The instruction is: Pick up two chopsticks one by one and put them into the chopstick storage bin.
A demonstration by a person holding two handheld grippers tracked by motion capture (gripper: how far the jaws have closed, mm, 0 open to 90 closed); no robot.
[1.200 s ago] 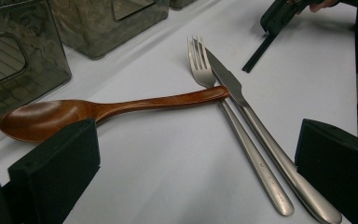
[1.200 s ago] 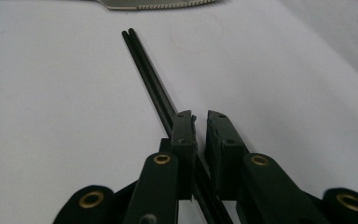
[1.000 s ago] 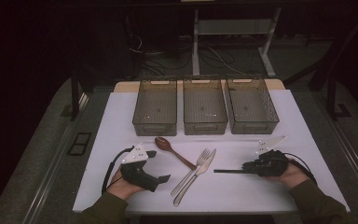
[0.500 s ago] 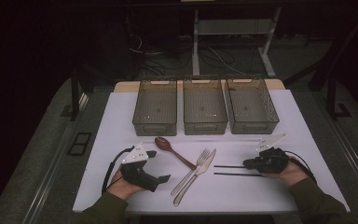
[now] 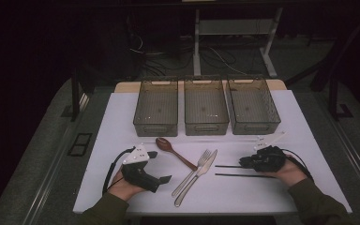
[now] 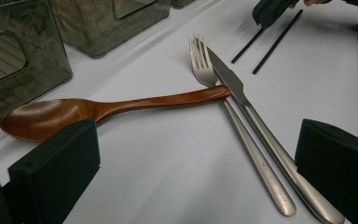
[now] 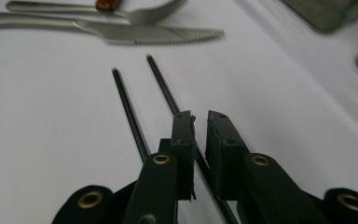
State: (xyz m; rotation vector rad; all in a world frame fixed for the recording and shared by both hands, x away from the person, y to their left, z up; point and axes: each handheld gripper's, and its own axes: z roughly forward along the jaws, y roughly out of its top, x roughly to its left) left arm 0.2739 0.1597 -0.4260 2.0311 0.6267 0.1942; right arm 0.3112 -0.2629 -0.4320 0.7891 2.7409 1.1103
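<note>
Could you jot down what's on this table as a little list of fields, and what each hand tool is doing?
bins: three bins in a row at the far side, nothing visible inside
spoon: wooden spoon, handle tip touching the fork
fork and knife: side by side
chopsticks: two, black, on the mat
left gripper: open, holding nothing
right gripper: nearly closed over one chopstick
</note>
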